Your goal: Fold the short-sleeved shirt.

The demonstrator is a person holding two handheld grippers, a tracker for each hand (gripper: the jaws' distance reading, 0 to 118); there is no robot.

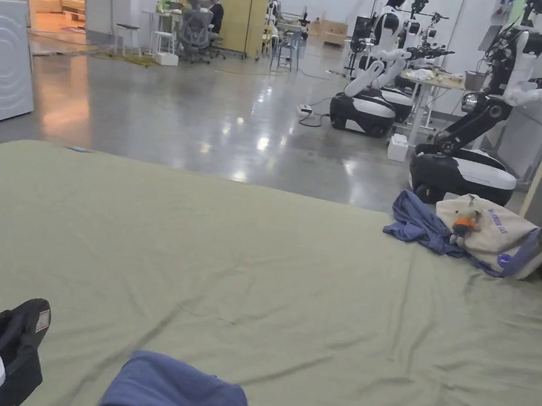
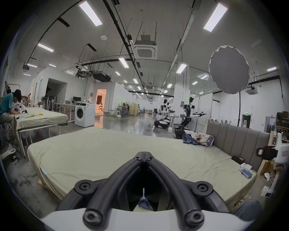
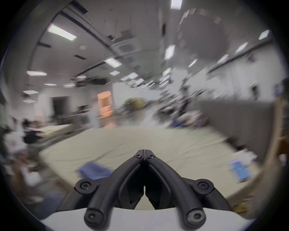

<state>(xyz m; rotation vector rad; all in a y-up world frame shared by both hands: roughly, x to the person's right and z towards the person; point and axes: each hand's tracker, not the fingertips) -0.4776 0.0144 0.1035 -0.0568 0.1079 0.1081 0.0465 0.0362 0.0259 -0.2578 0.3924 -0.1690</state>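
shirt [image 1: 176, 395]: blue, bunched in a compact lump on the bed [image 1: 265, 287], at 6 o'clock in the head view, between the two claws.
handling: looks soft, light and limp; likely to sag, so take it by hem corners or shoulders once spread.
left claw [image 2: 145, 154]: tips together, empty, above the bed.
right claw [image 3: 145, 152]: tips together, empty; view blurred.
bag [image 1: 496, 236]: far corner, 2 o'clock, on other blue cloth.

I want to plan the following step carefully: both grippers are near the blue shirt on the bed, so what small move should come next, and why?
Probably withdraw both grippers and stop. The blue shirt already lies as a compact folded bundle on the bed. The left gripper and right gripper both have their jaws together with no cloth between them, so no fold looks left to make.
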